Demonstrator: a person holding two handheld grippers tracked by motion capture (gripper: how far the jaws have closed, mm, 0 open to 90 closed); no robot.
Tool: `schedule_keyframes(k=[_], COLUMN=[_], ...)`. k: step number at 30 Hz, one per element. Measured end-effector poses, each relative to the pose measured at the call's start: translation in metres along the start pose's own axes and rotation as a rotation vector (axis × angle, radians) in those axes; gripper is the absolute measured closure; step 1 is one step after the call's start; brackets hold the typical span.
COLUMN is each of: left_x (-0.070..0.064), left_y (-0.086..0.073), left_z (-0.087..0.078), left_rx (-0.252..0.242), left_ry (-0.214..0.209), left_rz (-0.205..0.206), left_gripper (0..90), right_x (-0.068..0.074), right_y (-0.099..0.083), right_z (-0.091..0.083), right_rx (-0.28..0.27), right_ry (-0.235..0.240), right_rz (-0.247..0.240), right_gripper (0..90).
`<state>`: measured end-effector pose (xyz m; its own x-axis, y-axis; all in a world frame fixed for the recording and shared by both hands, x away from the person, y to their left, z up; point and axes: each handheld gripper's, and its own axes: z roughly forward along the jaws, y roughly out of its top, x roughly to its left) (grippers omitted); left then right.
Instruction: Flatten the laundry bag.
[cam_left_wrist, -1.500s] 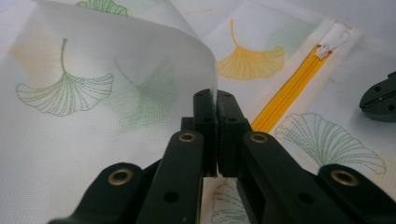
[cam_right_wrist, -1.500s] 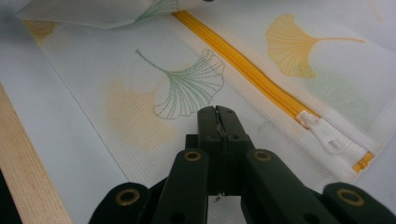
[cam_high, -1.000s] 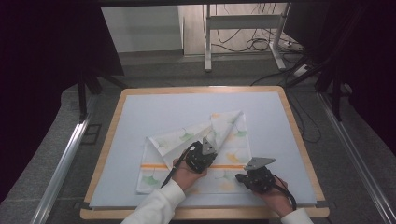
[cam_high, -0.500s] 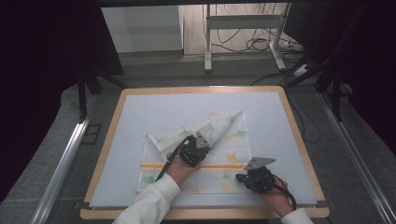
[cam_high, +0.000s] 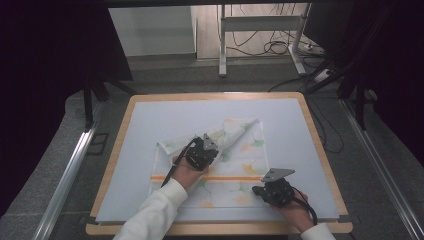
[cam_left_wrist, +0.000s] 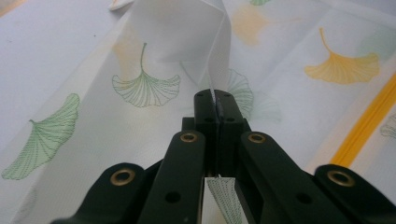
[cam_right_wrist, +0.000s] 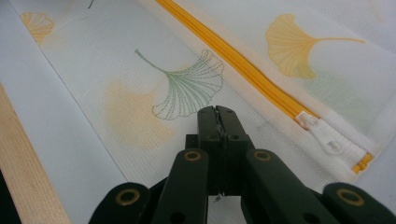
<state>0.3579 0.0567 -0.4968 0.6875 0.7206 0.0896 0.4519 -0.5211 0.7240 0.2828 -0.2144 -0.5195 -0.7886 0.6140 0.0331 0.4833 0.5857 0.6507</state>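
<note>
The ginkgo-print cloth bag (cam_high: 220, 165) lay toward the desk's (cam_high: 130, 145) near edge. The left gripper (cam_left_wrist: 214, 100) pinched a raised fold of it; the right gripper (cam_right_wrist: 218, 114), jaws clenched, rested on its near-right corner.

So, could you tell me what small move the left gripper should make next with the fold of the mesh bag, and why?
Probably carry the pinched fold onward across the mesh bag toward its far right corner. The left gripper is shut on a raised edge, the turned-over part lies slanted above the orange zipper, and the right gripper is shut at the near right corner, seemingly anchoring it.
</note>
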Motion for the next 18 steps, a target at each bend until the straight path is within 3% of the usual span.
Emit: schedule_keyframes(k=[4,9,15,18], left_x=[0.009,0.017,0.032,0.038], left_y=[0.005,0.008,0.018,0.02], left_z=[-0.001,0.001,0.003,0.004], left_rx=[0.007,0.006,0.019,0.008], left_ry=[0.011,0.016,0.034,0.021], left_rz=[0.018,0.007,0.021,-0.001], left_gripper=[89.8,89.8,89.8,89.8], right_x=[-0.001,-0.001,-0.001,-0.002], right_y=[0.0,0.0,0.0,0.0], right_z=[0.0,0.0,0.0,0.0], right_rx=[0.001,0.0,-0.002,0.0], right_ry=[0.005,0.008,0.01,0.011], right_rz=[-0.004,-0.004,-0.004,-0.003], right_gripper=[89.2,89.2,89.2,89.2])
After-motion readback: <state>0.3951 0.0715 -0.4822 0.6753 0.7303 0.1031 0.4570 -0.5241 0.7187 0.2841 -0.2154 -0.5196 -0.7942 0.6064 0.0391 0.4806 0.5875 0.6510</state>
